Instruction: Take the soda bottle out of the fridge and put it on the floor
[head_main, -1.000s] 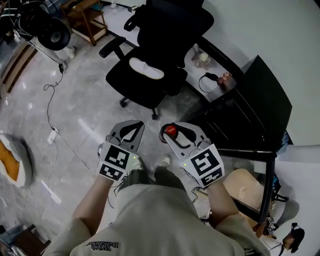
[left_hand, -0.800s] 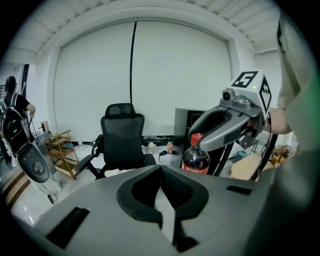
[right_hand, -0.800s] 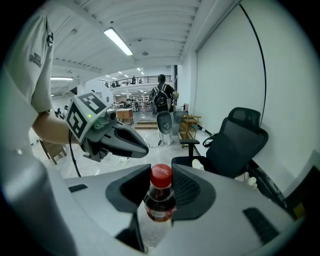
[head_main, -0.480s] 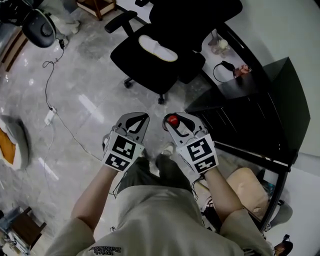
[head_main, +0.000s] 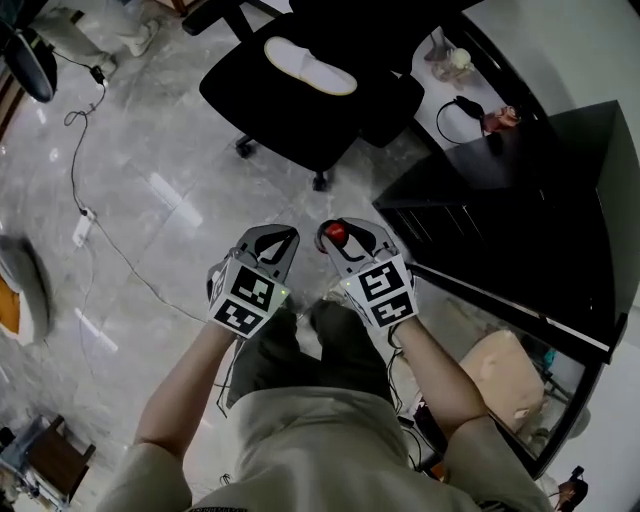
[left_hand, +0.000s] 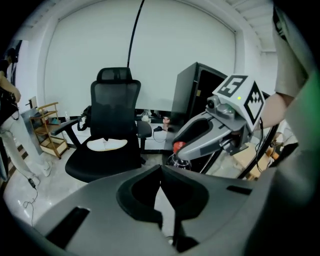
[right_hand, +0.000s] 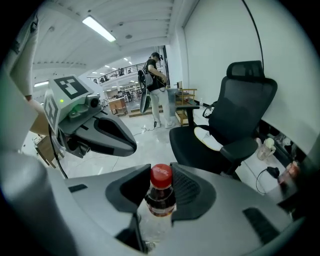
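Note:
The soda bottle (right_hand: 160, 194), clear with dark drink and a red cap (head_main: 336, 233), stands upright between the jaws of my right gripper (head_main: 338, 238), which is shut on its neck. In the left gripper view the same cap (left_hand: 178, 146) shows at the tip of the right gripper (left_hand: 184, 148). My left gripper (head_main: 271, 239) is level with it just to its left, jaws together and holding nothing (left_hand: 161, 171). Both grippers are held in front of my legs, above the grey marble floor (head_main: 150, 200). The black fridge (head_main: 540, 190) stands to the right.
A black office chair (head_main: 320, 80) with a white slipper on its seat stands straight ahead. A low black table (head_main: 470, 110) with small items lies beyond the fridge. A cable and power strip (head_main: 80, 228) run over the floor at left. A person stands far off (right_hand: 152, 75).
The head view has swung: the chair has slid up the picture and the fridge fills more of the right. Both grippers stay side by side, the bottle still held.

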